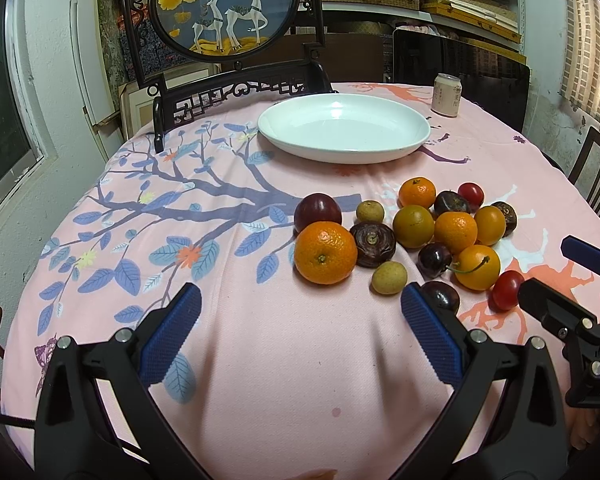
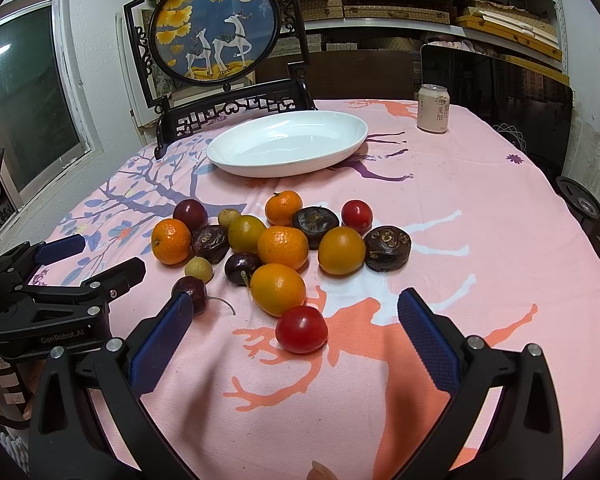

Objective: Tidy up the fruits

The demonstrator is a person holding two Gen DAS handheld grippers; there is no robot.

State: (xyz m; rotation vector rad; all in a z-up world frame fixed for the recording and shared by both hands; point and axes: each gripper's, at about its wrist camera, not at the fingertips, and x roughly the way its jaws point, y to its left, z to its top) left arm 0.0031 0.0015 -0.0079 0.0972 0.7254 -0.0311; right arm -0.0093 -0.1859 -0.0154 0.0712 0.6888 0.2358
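Several small fruits lie in a loose pile on the pink tablecloth: mandarins, dark water chestnuts, dark cherries, red cherry tomatoes, pale longans and a plum. An empty white oval plate stands behind the pile. My left gripper is open and empty, just in front of the pile's left side. My right gripper is open, with the near cherry tomato between its fingers, untouched.
A pale drink can stands at the table's far right. A dark carved frame with a deer painting stands behind the plate. Each gripper shows at the edge of the other's view.
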